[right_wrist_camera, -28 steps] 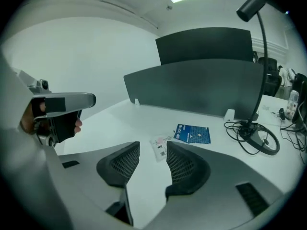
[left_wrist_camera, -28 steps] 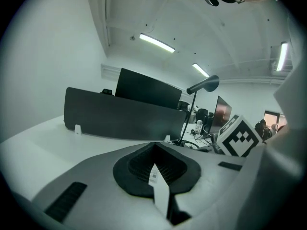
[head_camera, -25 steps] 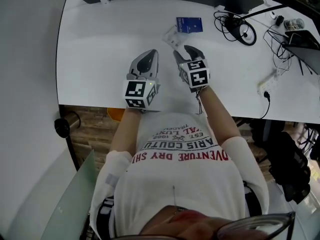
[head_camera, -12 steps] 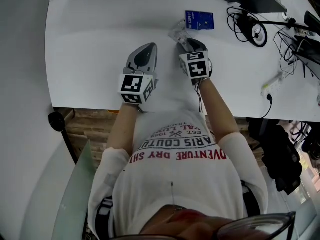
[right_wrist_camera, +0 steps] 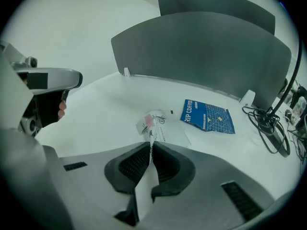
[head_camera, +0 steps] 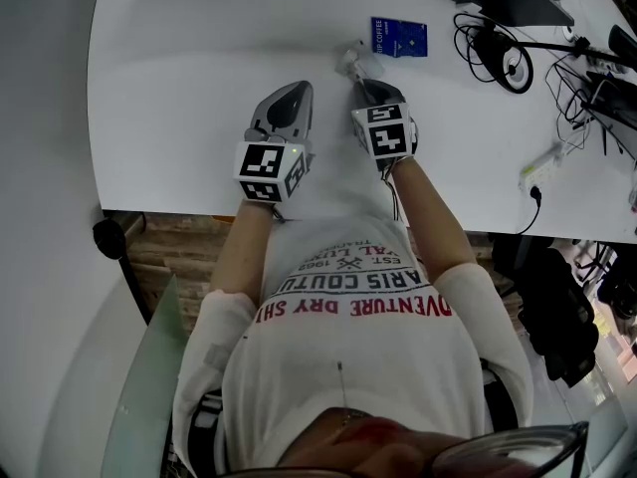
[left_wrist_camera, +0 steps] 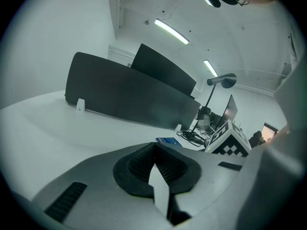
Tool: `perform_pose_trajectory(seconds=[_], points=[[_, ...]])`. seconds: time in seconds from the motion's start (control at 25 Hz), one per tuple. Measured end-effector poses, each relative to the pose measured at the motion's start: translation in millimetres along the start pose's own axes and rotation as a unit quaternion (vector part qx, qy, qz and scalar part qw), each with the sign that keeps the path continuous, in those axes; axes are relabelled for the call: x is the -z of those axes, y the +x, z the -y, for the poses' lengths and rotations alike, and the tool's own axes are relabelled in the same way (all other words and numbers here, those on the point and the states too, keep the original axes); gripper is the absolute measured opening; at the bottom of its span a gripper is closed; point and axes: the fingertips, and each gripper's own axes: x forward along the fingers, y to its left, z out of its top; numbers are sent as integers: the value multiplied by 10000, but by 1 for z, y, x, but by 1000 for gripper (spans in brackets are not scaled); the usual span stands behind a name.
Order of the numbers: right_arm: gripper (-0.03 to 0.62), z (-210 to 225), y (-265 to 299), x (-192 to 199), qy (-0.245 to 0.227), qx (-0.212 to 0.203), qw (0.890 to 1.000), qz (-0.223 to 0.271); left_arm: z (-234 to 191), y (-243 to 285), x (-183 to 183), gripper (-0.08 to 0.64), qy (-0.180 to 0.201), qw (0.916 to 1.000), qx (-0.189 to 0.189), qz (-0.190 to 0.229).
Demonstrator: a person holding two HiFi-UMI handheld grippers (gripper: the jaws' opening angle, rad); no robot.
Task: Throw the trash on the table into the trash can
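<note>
A crumpled clear wrapper (head_camera: pixel 353 64) with white print lies on the white table (head_camera: pixel 189 68), and a blue coffee packet (head_camera: pixel 398 36) lies flat just beyond it. My right gripper (head_camera: pixel 364 86) is at the wrapper's near edge. Its jaws are closing, and in the right gripper view the wrapper (right_wrist_camera: pixel 158 126) runs into the seam between the pads of the right gripper (right_wrist_camera: pixel 151 145). The blue packet (right_wrist_camera: pixel 207 116) lies free to the right. My left gripper (head_camera: pixel 289 96) rests to the left, its jaws (left_wrist_camera: pixel 154 150) together with nothing in them.
Tangled black cables (head_camera: pixel 498 53) and a power strip (head_camera: pixel 542 167) lie on the table's right side. A grey divider panel (right_wrist_camera: pixel 206 47) stands along the far edge. The table's front edge (head_camera: pixel 199 210) runs just behind both grippers.
The right gripper has moved forward onto the wrapper and its jaws have come together on the wrapper's edge. The left gripper has hardly moved.
</note>
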Motion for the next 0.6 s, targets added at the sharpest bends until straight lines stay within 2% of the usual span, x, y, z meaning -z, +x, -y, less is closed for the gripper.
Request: perform_pose_trajectory(seconds=[0.12, 0.32, 0.6], points=[[35, -5, -10, -1, 2, -122, 9999, 37, 5, -8, 0, 23, 24, 10000, -26, 34], [32, -17, -40, -6, -88, -228, 9990, 376, 24, -27, -2, 23, 133, 9997, -104, 188], [32, -38, -100, 8, -300, -443, 9954, 799, 77, -73, 3, 23, 199, 9980, -184, 565]])
